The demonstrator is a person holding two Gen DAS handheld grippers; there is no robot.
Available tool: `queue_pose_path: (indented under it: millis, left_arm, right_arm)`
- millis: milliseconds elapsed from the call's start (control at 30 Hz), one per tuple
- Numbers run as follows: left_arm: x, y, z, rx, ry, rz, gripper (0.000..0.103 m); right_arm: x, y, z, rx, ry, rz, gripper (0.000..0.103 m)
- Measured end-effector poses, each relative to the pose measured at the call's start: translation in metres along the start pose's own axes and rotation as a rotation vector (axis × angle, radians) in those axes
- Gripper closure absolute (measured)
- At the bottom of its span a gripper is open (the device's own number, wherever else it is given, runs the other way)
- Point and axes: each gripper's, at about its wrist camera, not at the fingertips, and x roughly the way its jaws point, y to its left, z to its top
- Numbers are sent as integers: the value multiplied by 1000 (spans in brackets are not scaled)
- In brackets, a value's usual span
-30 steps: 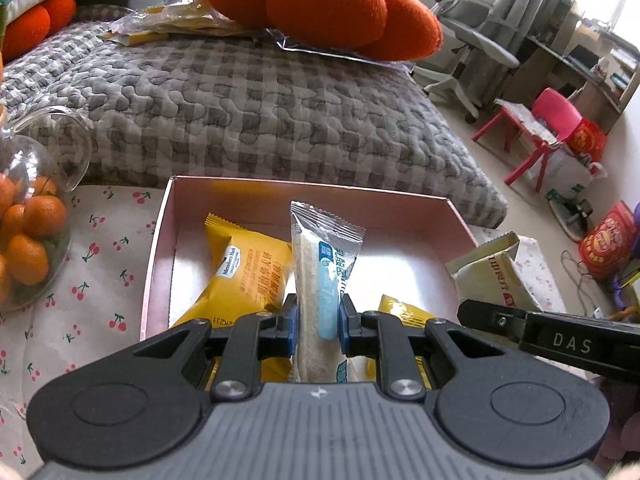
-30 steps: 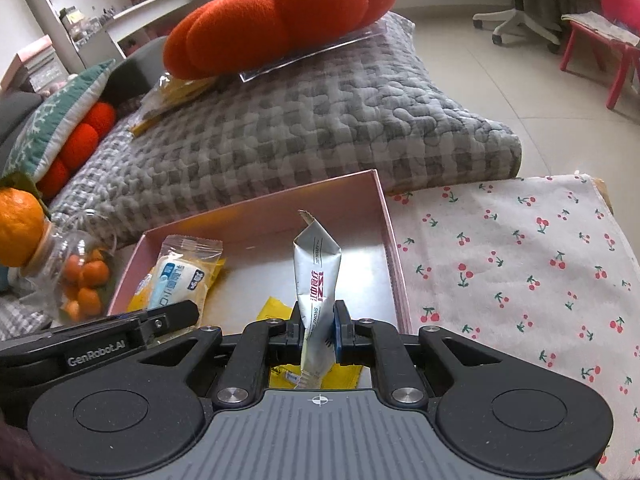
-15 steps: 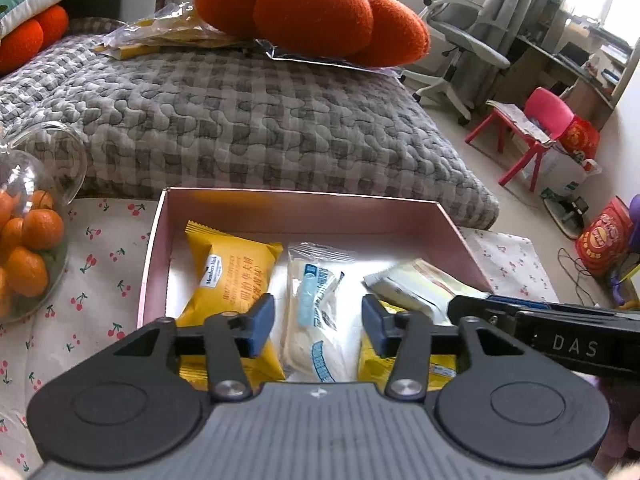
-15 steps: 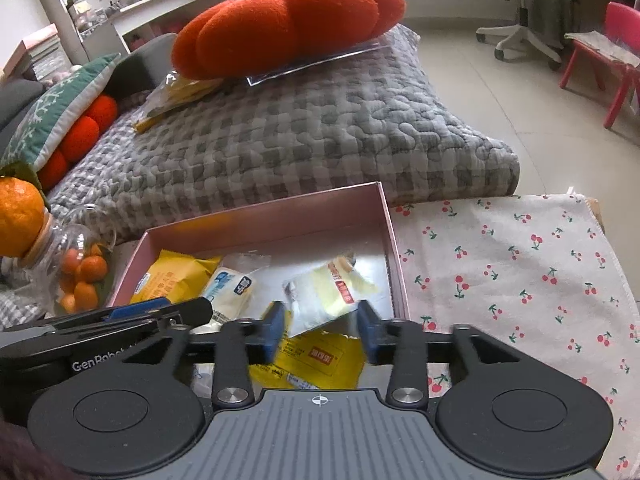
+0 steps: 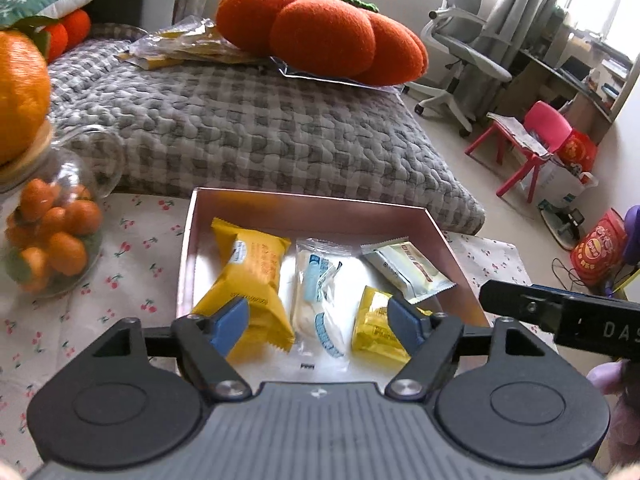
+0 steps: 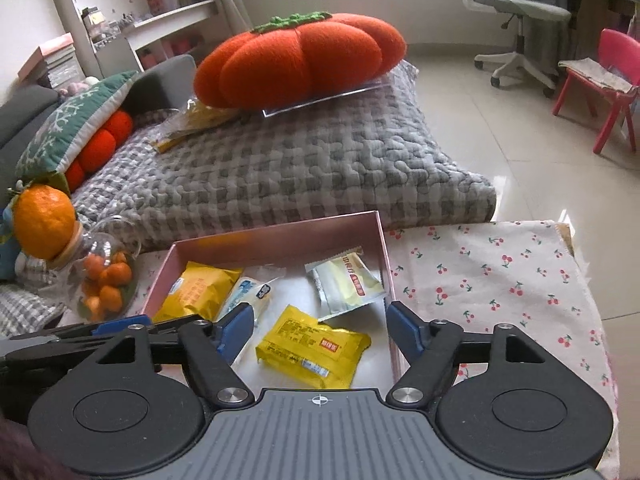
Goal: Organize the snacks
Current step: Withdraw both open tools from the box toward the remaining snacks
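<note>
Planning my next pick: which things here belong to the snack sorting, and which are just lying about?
Job:
pink box
big yellow packet
clear white packet
pale green packet
small yellow packet

Lying about:
jar of small oranges
orange cushion
grey quilt

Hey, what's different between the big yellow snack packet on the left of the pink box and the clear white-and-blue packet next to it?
The big yellow snack packet has an opaque, puffy wrapper; the clear white-and-blue packet is see-through, showing a pale snack inside. The yellow one is wider and lies slanted along the left wall of the pink box; the clear one is slimmer and lies nearer the middle. Both lie loose on the box floor, held by neither gripper.
</note>
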Motion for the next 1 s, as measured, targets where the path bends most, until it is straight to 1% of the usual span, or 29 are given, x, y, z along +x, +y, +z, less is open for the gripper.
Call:
queue_pose_path:
  millis: [100,233,367,533,700,833,1000]
  left_arm:
    - [-12,2,-5,1,-11,8,19]
    - [-26,4,-15,9,-15,13,10]
    - [-39,6,-26,27,-17,28,4]
    - [-52,10,-42,57,-2,35,0]
    - [-64,13,-59,79,1,34,0]
    - [-73,14,-72,100,2,42,0]
    - [-84,14,-85,120,3,40,0]
  right_arm:
    - [-13,2,-4,9,-2,-1,22]
    - [-31,8,-11,0,-14,10,18]
    - [-47,13,-19,-6,-21,11,16]
    - [-62,20,-33,-15,-20,12,15]
    - [-77,32,-49,-69,-26,-3,14]
    - [-88,39,-62,-104,-37,12,10]
    - [-95,42,-77,-112,-36,26,10]
